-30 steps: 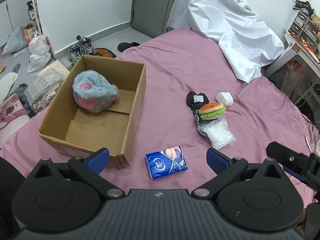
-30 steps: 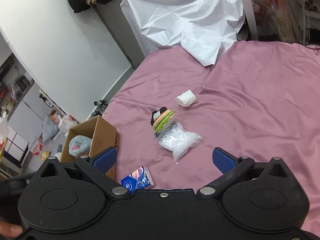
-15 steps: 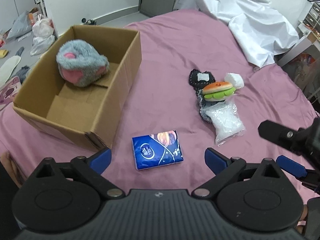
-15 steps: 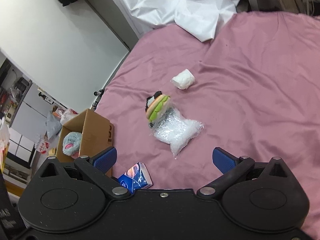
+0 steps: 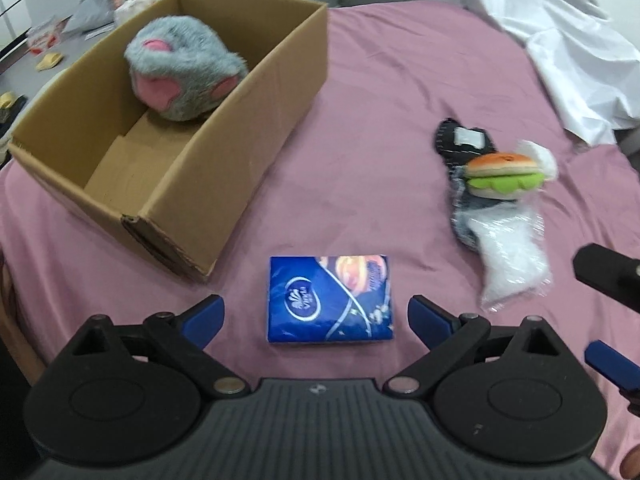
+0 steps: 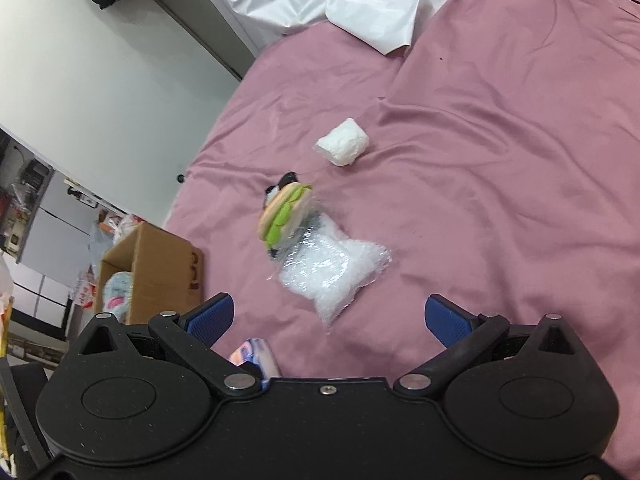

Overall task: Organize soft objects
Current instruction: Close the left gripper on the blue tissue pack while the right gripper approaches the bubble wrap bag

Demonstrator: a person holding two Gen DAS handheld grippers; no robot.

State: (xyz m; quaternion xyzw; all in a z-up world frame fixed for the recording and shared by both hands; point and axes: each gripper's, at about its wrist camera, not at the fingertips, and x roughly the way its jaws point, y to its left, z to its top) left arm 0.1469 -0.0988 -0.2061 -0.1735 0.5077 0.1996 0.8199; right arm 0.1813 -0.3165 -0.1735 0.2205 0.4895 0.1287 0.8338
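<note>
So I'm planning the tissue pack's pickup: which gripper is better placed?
Left. The left gripper is open with the tissue pack centred between its fingers; the right gripper faces the clear bag.

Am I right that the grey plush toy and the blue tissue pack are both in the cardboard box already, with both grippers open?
Not quite. Only the grey plush toy is in the cardboard box. The blue tissue pack lies on the pink bedsheet beside it, between the open left gripper's fingers, as the left wrist view shows. The right gripper is open too.
</note>
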